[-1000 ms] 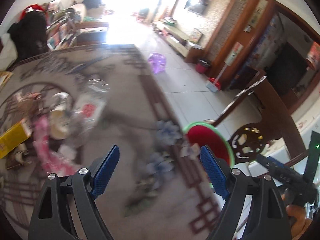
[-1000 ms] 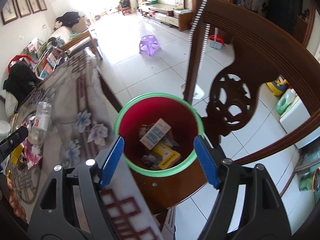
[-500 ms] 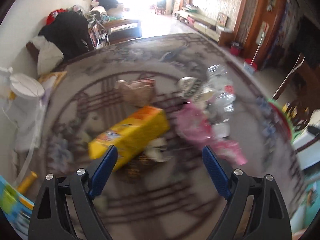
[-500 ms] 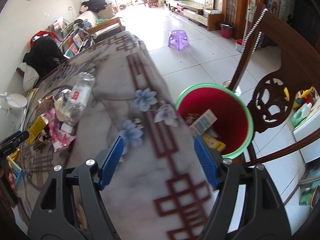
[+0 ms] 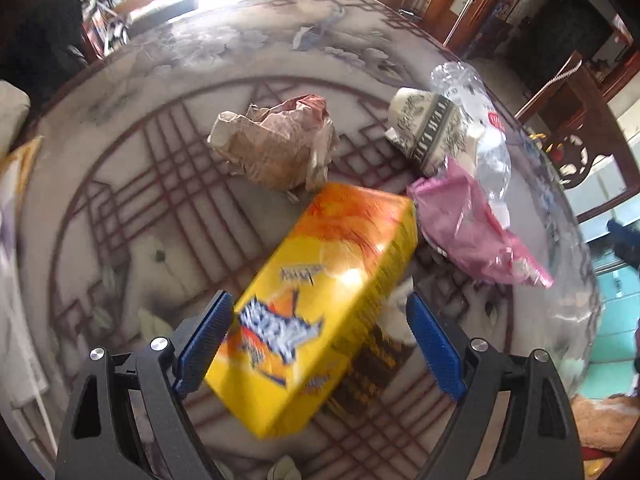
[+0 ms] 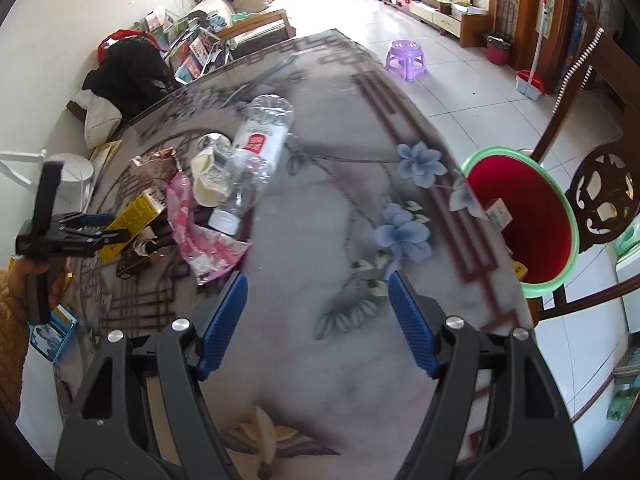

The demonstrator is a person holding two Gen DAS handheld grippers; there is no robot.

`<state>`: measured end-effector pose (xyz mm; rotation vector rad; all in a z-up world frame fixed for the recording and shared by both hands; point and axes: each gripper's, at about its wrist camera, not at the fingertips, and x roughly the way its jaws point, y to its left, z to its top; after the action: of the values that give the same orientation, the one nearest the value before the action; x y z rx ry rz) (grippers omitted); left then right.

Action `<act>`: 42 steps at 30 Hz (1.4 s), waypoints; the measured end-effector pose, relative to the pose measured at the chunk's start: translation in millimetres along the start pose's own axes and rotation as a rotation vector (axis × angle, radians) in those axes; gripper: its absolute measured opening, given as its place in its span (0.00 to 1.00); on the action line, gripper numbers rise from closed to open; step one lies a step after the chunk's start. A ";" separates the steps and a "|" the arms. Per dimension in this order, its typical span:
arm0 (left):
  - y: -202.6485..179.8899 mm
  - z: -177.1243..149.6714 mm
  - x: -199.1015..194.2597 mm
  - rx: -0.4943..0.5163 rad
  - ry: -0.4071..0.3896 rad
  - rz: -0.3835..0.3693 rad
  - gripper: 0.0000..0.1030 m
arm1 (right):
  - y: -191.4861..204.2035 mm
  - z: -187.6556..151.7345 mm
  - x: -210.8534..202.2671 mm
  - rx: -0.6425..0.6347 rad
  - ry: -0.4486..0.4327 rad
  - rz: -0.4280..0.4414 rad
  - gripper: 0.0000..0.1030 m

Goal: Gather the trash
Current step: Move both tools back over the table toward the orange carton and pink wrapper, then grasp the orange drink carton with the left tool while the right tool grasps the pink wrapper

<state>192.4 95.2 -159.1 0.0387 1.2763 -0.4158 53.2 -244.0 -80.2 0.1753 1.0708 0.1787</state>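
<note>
A yellow carton (image 5: 320, 312) lies flat on the patterned table (image 5: 132, 200), and my left gripper (image 5: 318, 304) stands open astride its near end without pressing it. Behind it lie a crumpled brown paper bag (image 5: 276, 148), a crushed paper cup (image 5: 428, 132), a clear plastic bottle (image 5: 480, 128) and a pink wrapper (image 5: 472, 232). My right gripper (image 6: 316, 292) hangs open and empty over bare table. The same trash pile shows in the right wrist view: the carton (image 6: 136, 216), the bottle (image 6: 256, 152), the wrapper (image 6: 200, 236). The red bin (image 6: 532, 216) with a green rim stands off the table's right edge.
A carved wooden chair (image 6: 600, 196) stands behind the bin. A dark brown packet (image 5: 372, 364) lies partly under the carton. A purple stool (image 6: 406, 58) sits on the tiled floor. A hand in an orange sleeve (image 6: 24, 272) holds the left gripper (image 6: 92, 228).
My left gripper swung away from the bin side to the trash pile and sank over the yellow carton. My right gripper slid from above the bin to over the table.
</note>
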 end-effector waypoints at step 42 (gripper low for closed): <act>10.3 -77.5 -11.8 -0.517 -0.213 0.007 0.59 | 136.2 32.4 133.0 -0.380 0.251 0.142 0.20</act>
<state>121.8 127.9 -173.4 -0.4277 1.1392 -0.0707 135.8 -82.9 -147.4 -0.1182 1.2524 0.5379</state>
